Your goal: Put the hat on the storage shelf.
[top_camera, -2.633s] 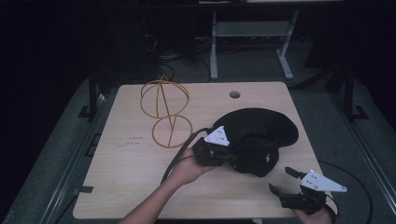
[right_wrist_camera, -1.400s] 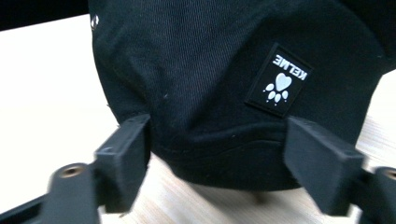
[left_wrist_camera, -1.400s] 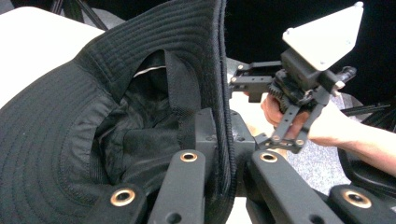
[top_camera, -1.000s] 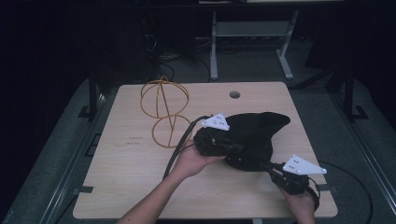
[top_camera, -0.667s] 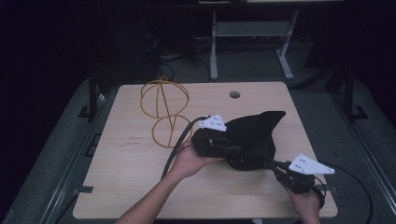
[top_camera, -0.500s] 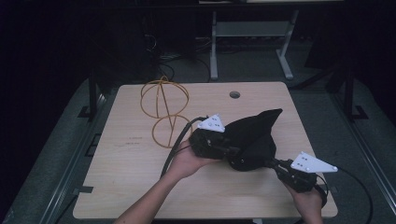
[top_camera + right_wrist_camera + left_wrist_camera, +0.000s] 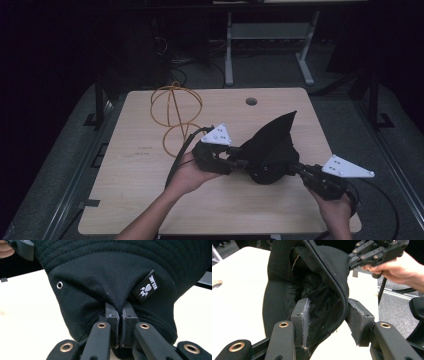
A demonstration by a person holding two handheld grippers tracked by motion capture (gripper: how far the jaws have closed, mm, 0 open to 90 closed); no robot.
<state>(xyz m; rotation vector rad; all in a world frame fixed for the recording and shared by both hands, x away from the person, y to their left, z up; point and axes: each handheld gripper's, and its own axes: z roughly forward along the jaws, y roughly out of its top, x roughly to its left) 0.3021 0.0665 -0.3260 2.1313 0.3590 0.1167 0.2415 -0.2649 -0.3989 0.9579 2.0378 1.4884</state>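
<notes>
Black fabric bucket hat (image 7: 270,150) with paw-print label, held above the light wooden table (image 7: 140,200), crumpled between both tools. Right gripper (image 7: 119,315) clamped tight on crown fabric. Left gripper (image 7: 328,315) jaws just opening, apart, brim edge between the pads (image 7: 304,315). Yellow wire frame (image 7: 176,107) well apart, rear left.

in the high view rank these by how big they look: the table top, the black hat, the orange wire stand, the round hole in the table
1. table top, by far the largest.
2. black hat and orange wire stand: they cover a similar area, and the hat is lifted nearer the camera, so no firm order.
3. round hole, the smallest.
</notes>
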